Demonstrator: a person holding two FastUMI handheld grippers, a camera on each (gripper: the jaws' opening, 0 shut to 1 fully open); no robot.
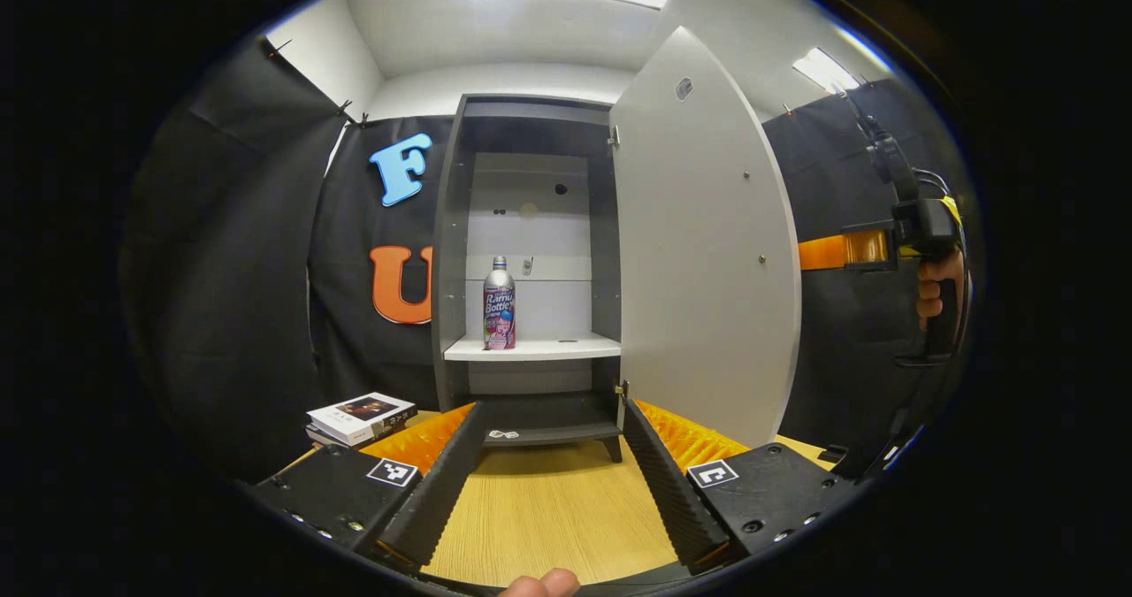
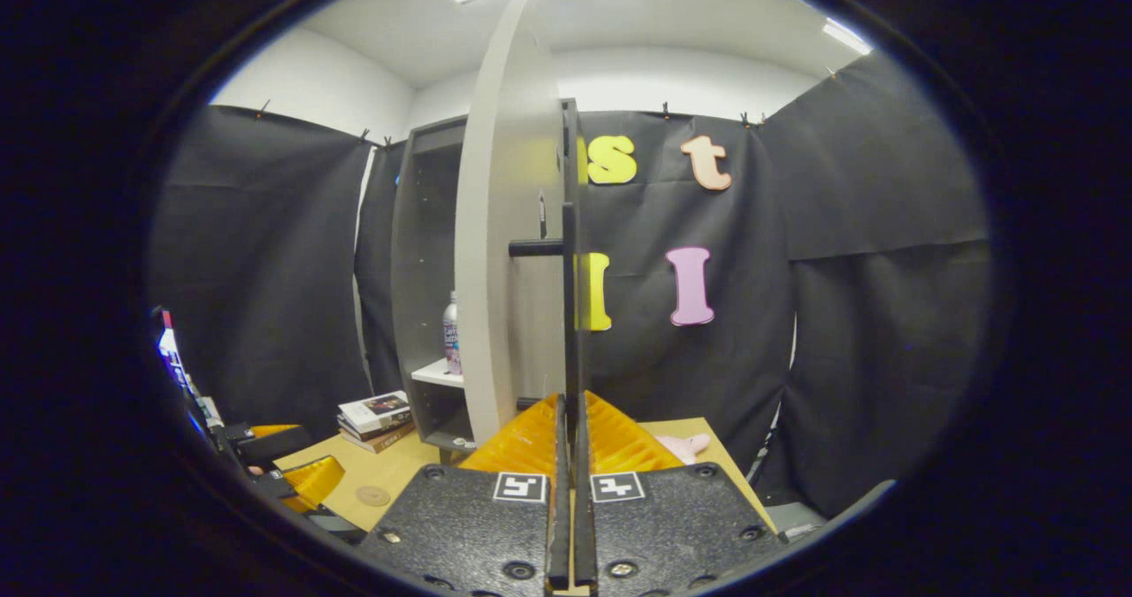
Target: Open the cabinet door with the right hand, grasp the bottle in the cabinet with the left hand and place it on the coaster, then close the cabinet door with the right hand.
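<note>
The grey cabinet (image 1: 451, 252) stands open, its door (image 1: 699, 252) swung out to the right. A pink-labelled bottle (image 1: 499, 305) stands upright on the white shelf (image 1: 548, 348) inside. My left gripper (image 1: 551, 413) is open, low over the table in front of the cabinet and well short of the bottle. In the right gripper view my right gripper (image 2: 570, 402) is shut on the door's vertical black handle (image 2: 569, 296), with the door (image 2: 495, 225) seen edge-on. The bottle (image 2: 451, 333) peeks out behind the door. A round coaster (image 2: 372, 495) lies on the table at lower left.
A stack of books (image 1: 363, 418) lies left of the cabinet on the wooden table (image 1: 548, 508). A small pink object (image 2: 685, 445) sits on the table right of the door. The right gripper (image 1: 911, 239) and its hand appear past the door's edge.
</note>
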